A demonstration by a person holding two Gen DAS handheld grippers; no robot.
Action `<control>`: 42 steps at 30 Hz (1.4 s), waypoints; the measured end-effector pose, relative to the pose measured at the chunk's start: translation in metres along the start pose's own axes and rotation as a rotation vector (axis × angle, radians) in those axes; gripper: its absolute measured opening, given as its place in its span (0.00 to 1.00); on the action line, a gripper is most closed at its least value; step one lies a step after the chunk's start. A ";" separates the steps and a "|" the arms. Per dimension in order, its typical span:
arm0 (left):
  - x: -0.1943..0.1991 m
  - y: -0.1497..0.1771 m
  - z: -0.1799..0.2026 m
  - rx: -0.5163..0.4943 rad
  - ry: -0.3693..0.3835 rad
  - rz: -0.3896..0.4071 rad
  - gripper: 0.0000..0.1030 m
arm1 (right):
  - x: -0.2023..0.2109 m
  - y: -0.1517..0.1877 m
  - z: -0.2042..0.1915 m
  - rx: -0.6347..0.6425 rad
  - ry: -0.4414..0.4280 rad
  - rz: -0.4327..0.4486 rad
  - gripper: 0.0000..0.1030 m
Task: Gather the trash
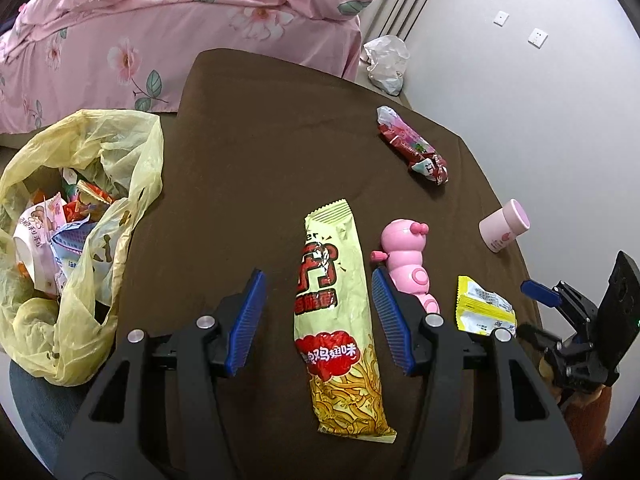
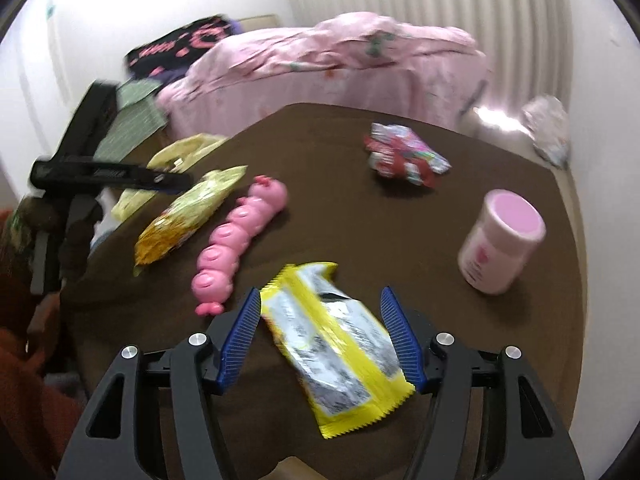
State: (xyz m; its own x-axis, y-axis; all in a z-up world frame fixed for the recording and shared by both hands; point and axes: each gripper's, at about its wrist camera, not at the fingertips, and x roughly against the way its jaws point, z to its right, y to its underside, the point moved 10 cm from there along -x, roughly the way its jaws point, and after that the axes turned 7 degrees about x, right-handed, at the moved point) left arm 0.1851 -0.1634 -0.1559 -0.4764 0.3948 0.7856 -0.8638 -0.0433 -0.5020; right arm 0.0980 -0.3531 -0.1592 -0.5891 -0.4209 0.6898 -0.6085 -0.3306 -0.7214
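At the left of the left wrist view a yellow bag [image 1: 76,220] already filled with wrappers is seen on the worktop [image 1: 256,128]. At centre, the left tool [image 1: 318,316] is held open astride a long snack packet [image 1: 336,320], ungripped. In the right wrist view, the right tool [image 2: 326,340] is likewise spread around a yellow wrapper [image 2: 336,344]. Closing on each seems next, then carrying to the bag.

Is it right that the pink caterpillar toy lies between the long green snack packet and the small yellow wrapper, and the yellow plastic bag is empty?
Not quite. In the left wrist view the yellow plastic bag already holds crumpled wrappers. The pink caterpillar toy does lie between the long green snack packet and the small yellow wrapper.
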 end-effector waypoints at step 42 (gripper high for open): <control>-0.025 -0.011 0.016 -0.063 0.018 -0.046 0.51 | -0.014 -0.026 0.017 -0.009 0.052 -0.013 0.28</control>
State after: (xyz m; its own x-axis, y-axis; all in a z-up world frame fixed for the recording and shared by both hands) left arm 0.2042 -0.1875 -0.1644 -0.4332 0.4118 0.8017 -0.8722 0.0329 -0.4881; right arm 0.1312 -0.3529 -0.1515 -0.6081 -0.3720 0.7013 -0.6205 -0.3283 -0.7122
